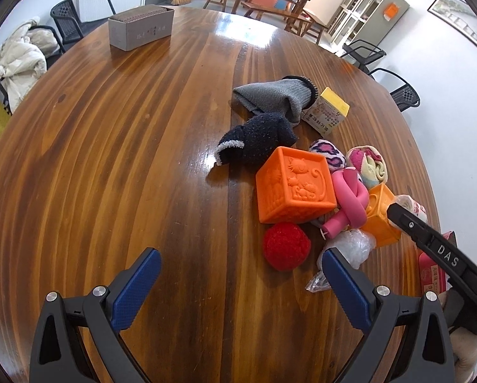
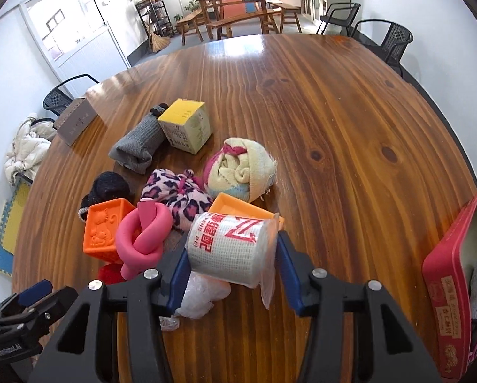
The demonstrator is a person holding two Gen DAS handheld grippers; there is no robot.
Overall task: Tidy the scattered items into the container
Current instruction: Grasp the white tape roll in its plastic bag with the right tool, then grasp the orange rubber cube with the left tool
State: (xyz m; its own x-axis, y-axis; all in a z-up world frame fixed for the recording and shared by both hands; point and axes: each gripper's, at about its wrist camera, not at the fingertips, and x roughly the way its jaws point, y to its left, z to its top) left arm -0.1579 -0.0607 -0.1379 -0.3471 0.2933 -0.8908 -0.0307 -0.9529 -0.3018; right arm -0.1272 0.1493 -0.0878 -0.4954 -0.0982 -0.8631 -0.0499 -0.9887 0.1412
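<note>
The right gripper (image 2: 232, 271) has its two blue fingers (image 2: 177, 284) closed part-way on a white wrapped roll (image 2: 232, 249) with red lettering, one finger against each side, the roll lifted above the wooden bench (image 2: 350, 127). Just below the roll and between the fingers lies a crumpled clear plastic bag (image 2: 203, 293). To the left of the fingers sits a knotted pink foam tube (image 2: 142, 239) against an orange embossed cube (image 2: 104, 229); ahead of them are a leopard-print sock bundle (image 2: 177, 198), a cream and pink rolled sock (image 2: 241, 169), a grey sock (image 2: 139, 143) and a yellow-topped carton (image 2: 187, 124). The red container (image 2: 446, 287) stands open well to the right of the fingers. The left gripper (image 1: 241, 284) hangs with its fingers (image 1: 136, 290) spread wide and holding nothing; a red woolly ball (image 1: 286, 245) lies just ahead between them, nearer the right finger.
</note>
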